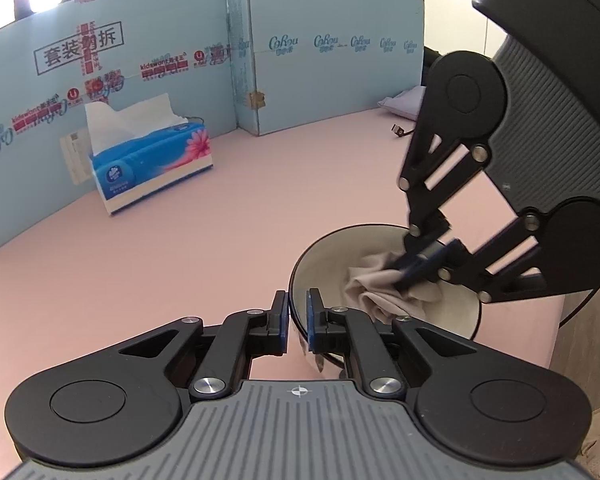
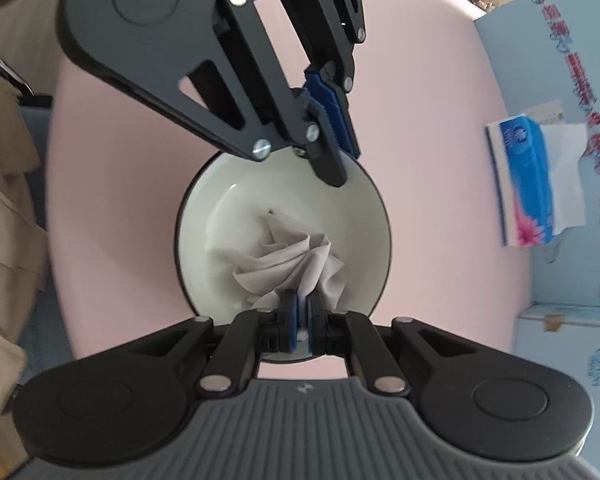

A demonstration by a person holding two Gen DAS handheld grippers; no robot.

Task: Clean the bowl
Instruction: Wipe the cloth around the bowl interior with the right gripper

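In the left wrist view, the left gripper [image 1: 298, 312] has its fingers clamped on the near rim of the bowl [image 1: 452, 316], one blue pad outside the wall and one inside. The bowl stands on the pink bench [image 1: 220, 220], to the right of the middle. It is round, glossy, cream inside with a dark rim. The right gripper [image 1: 416, 268] comes down from the upper right into the bowl, and its fingers are closed on a crumpled beige cloth [image 1: 374, 284] that lies against the inner wall. A blue tissue box [image 1: 156, 160] with a white tissue sticking out stands well apart, near a light blue cardboard screen [image 1: 320, 76].

In the right wrist view, the right gripper [image 2: 299, 304] pinches the soft, folded cloth [image 2: 288, 260] between its fingers, over the bottom of the bowl [image 2: 228, 192]. The left gripper [image 2: 336, 152] holds the far rim, with black linkages and ribbed blue pads. The tissue box [image 2: 528, 176] lies to the right, beside the screen [image 2: 560, 80].
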